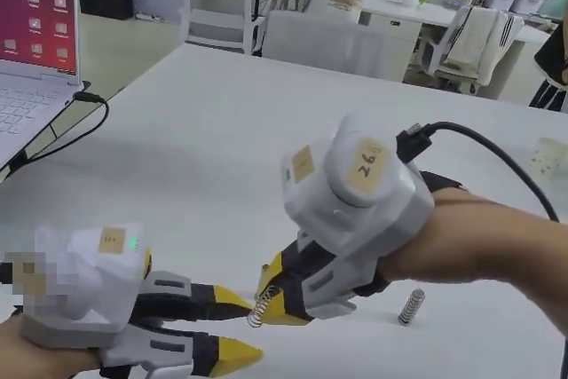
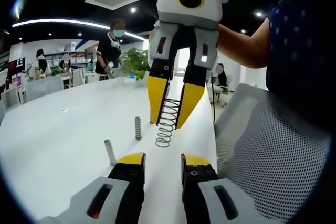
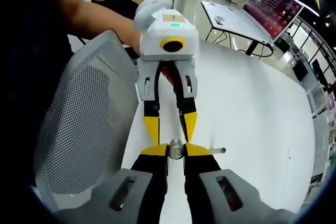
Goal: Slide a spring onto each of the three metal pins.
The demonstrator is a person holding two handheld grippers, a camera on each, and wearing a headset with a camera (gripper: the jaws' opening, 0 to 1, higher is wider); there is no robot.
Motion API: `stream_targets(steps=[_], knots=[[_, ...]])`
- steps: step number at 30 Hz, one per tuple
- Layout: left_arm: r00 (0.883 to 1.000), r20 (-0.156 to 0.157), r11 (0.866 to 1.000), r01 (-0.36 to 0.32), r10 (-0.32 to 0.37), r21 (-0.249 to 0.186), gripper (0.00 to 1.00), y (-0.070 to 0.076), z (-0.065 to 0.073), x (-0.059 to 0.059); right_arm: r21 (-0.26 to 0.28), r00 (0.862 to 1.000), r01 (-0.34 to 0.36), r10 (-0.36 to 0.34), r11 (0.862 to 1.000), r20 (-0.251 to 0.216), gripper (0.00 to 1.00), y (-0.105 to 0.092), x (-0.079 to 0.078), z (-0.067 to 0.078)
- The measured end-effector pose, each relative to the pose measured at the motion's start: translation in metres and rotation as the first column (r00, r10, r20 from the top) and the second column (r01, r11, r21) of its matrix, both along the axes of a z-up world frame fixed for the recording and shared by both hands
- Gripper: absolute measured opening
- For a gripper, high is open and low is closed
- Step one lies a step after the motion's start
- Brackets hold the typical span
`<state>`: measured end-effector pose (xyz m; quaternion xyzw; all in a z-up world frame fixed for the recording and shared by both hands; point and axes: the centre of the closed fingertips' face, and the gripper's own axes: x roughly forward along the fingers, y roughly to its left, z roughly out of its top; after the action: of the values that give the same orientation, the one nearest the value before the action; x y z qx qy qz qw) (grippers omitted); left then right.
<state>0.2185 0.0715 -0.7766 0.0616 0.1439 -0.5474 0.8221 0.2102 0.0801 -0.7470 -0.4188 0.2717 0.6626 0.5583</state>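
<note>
Spring (image 2: 168, 124) clenched in right gripper (image 3: 177, 152); left gripper (image 2: 164, 159) gapes (empty) opposite.

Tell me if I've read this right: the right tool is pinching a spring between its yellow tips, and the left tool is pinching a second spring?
Not quite. The right tool does pinch a spring, but the left tool holds nothing. The left gripper view shows its jaws apart and empty.

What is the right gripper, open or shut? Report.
Shut: the right gripper pinches a spring between its yellow tips.
</note>
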Motion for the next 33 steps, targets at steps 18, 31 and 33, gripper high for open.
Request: stream_targets(steps=[18, 31, 33], knots=[[0.99, -0.048, 0.991, -0.132, 0.133, 0.036, 0.49, 0.024, -0.029, 0.013, -0.006, 0.995, 0.093, -0.092, 0.996, 0.048, 0.08, -0.012, 0.038, 0.004], [0.988, -0.037, 0.988, -0.151, 0.152, 0.016, 0.67, 0.025, -0.022, 0.012, -0.024, 0.987, 0.135, -0.132, 0.991, 0.09, 0.08, -0.006, 0.07, 0.008], [0.988, -0.036, 0.988, -0.152, 0.153, 0.015, 0.7, 0.025, -0.022, 0.012, -0.019, 0.986, 0.141, -0.139, 0.99, 0.087, 0.08, -0.003, 0.074, 0.01]])
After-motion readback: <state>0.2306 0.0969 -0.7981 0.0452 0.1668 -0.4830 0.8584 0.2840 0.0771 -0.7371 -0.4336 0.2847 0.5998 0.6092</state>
